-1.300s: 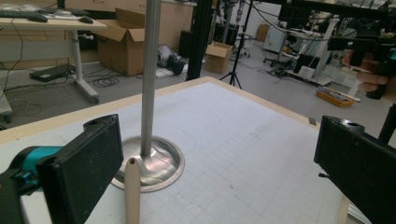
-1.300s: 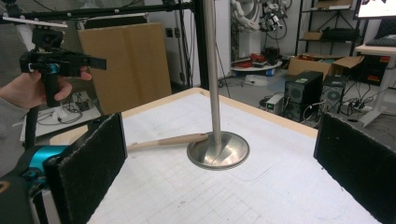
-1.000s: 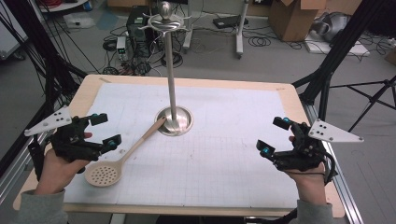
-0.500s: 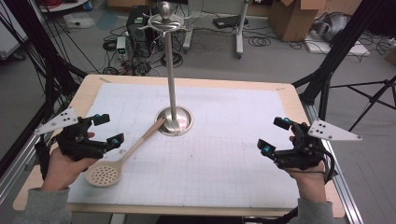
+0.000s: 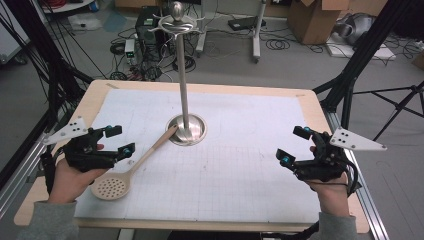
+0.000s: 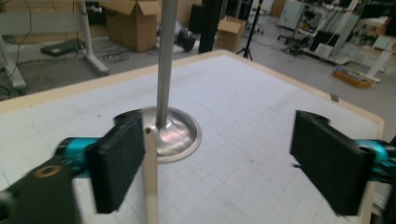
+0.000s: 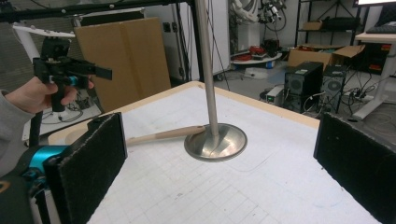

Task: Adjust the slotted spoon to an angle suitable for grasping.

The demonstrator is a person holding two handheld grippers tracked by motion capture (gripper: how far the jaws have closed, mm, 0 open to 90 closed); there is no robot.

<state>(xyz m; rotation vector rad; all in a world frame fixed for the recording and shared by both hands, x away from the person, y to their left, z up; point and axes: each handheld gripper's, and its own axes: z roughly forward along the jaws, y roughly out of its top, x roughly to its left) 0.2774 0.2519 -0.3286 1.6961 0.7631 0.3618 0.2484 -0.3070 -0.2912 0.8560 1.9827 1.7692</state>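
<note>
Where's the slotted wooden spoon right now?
In the high view the slotted wooden spoon lies on the table's left side, its handle tip resting on the metal stand's base and its perforated bowl beside the left gripper.

Wide open mat (image 5: 240, 165) between both grippers, nothing lying there; only blockers near the middle: tall metal stand (image 5: 183, 75) on its round base (image 5: 187, 131), plus the wooden slotted spoon (image 5: 135, 164) slanting from that base toward the left gripper (image 5: 119, 141); right gripper (image 5: 295, 146) side totally free.
</note>
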